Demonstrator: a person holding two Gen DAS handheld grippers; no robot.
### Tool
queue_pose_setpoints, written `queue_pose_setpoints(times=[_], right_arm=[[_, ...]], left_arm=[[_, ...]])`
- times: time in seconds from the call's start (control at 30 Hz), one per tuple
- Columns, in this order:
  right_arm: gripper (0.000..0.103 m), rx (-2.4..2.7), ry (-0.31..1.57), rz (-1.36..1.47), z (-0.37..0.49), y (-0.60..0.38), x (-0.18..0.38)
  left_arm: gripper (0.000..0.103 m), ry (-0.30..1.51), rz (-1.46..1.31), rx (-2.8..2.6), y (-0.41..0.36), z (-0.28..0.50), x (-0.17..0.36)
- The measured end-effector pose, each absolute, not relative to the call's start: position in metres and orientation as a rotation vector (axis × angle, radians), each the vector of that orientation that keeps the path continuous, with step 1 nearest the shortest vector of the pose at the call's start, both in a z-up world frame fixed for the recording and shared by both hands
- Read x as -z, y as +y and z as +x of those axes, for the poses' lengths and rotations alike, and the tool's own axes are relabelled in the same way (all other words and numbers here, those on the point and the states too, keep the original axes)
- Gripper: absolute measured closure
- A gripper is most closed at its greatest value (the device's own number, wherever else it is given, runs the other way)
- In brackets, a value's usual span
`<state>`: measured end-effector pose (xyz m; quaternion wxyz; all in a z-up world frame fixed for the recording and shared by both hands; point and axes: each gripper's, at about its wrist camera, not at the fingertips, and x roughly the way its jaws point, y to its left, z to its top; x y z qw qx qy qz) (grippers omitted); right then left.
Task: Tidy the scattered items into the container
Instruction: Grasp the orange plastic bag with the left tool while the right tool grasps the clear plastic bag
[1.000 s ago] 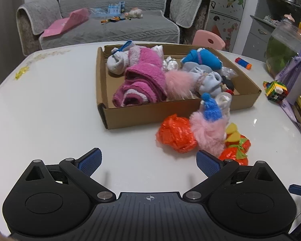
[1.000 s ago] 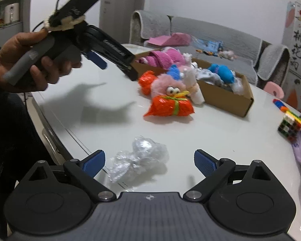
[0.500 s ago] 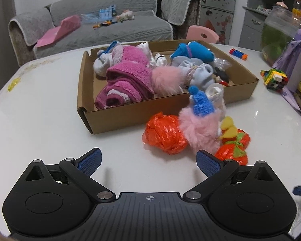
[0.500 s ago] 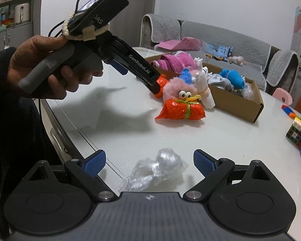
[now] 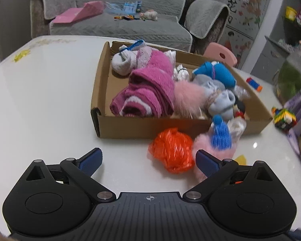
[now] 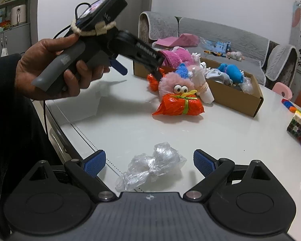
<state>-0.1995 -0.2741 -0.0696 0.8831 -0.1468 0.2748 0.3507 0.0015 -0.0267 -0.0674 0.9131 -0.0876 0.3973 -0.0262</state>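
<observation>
Evidently lining up a grab, the left gripper [image 5: 148,159] hung wide open just before the orange bag [image 5: 171,150] beside the box [image 5: 146,127]; the right gripper [image 6: 149,161], also open, straddled crumpled plastic [image 6: 152,163].

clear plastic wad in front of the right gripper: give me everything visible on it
The plastic wad is a crumpled, see-through film, glossy with whitish creases, bunched into a taller lump on the right and a flatter tail trailing toward the lower left. It lies loose on the white table, near its edge, apart from the other items and outside the box. It sits between the open fingers of the right gripper; neither pad appears to touch it. Only the right wrist view shows it.
</observation>
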Motion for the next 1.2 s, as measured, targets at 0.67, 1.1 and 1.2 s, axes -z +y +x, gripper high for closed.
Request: queue_pose_setpoints(times=[0.67, 1.1, 1.2], right_arm=[[0.025, -0.719, 0.617, -0.258, -0.19, -0.278, 0.072], [0.026, -0.72, 0.63, -0.257, -0.189, -0.279, 0.073], [0.026, -0.719, 0.631, -0.252, -0.188, -0.279, 0.073]], left_arm=[[0.016, 0.863, -0.154, -0.033, -0.044, 0.026, 0.079], [0.021, 0.821, -0.187, -0.026, -0.003, -0.013, 0.066], [0.022, 0.842, -0.206, -0.043, 0.006, -0.009, 0.07]])
